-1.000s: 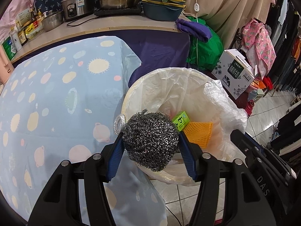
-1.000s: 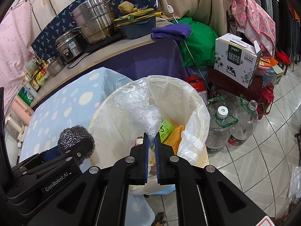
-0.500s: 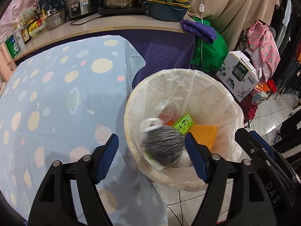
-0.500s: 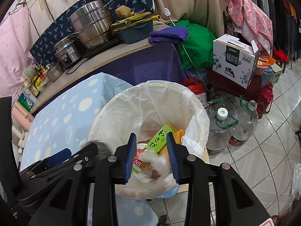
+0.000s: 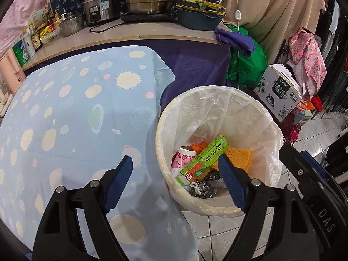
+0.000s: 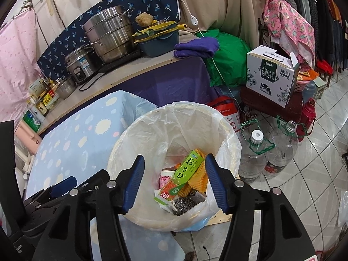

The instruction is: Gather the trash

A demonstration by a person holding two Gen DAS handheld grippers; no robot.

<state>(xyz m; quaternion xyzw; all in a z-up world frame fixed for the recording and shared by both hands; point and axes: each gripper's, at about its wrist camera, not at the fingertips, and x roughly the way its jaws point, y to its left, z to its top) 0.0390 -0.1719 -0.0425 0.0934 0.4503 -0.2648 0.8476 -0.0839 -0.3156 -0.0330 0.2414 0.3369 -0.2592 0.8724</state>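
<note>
Left gripper [image 5: 175,166] spread wide, empty; right gripper [image 6: 175,169] likewise (both over the lined bin [image 6: 139,130]). Steel scourer [image 5: 202,189] lies at the bin's bottom, 6 o'clock from the green box [image 5: 206,156], seemingly touching it.

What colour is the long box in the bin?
Green box with an orange end, clearest in the left wrist view.

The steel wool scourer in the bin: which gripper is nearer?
Left, narrowly. The left gripper hangs open just above the steel wool scourer; the right gripper, also open, hovers over the bin's middle.
</note>
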